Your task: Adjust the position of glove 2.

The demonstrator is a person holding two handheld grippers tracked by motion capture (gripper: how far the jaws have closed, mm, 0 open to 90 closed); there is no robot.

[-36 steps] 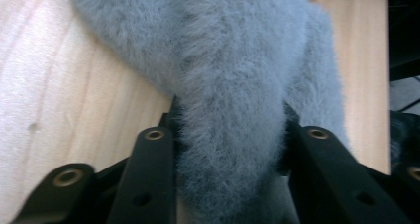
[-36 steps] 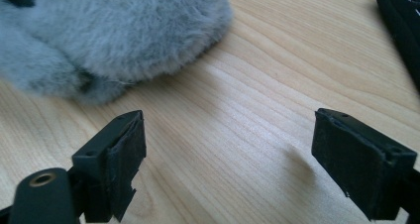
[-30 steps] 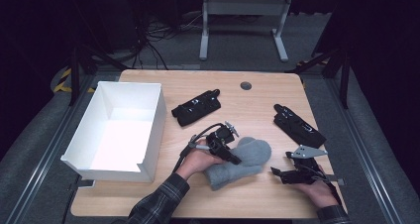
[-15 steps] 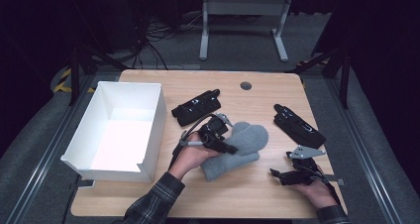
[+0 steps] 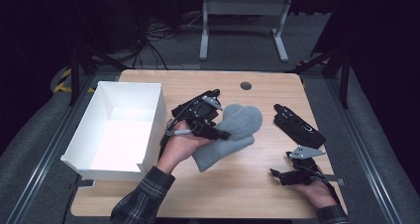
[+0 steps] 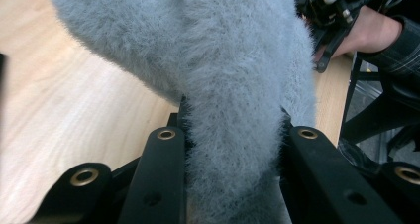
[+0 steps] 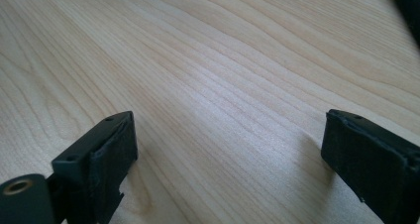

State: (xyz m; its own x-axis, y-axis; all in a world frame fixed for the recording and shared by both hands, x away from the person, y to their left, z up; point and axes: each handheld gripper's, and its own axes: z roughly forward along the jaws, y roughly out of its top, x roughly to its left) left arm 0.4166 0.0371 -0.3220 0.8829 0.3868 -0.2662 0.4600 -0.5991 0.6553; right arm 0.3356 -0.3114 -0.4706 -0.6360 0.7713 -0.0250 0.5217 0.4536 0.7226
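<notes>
At the table's middle, the left gripper [image 5: 218, 127] pinches a fuzzy grey mitten [image 5: 233, 132], its jaws squeezed into the pile, the mitten apparently lifted off the wood. Nothing has reached the white box [image 5: 116, 130] beside it; the box looks empty. Near the front edge, the right gripper [image 5: 292, 172] rests with jaws spread wide on nothing.

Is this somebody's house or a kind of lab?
Probably a lab or test room, not a house. A person works at a bare wooden table with a claw in each hand, one squeezing a grey mitten. Cables lie on the dark floor behind, and metal rails run beside the table.
</notes>
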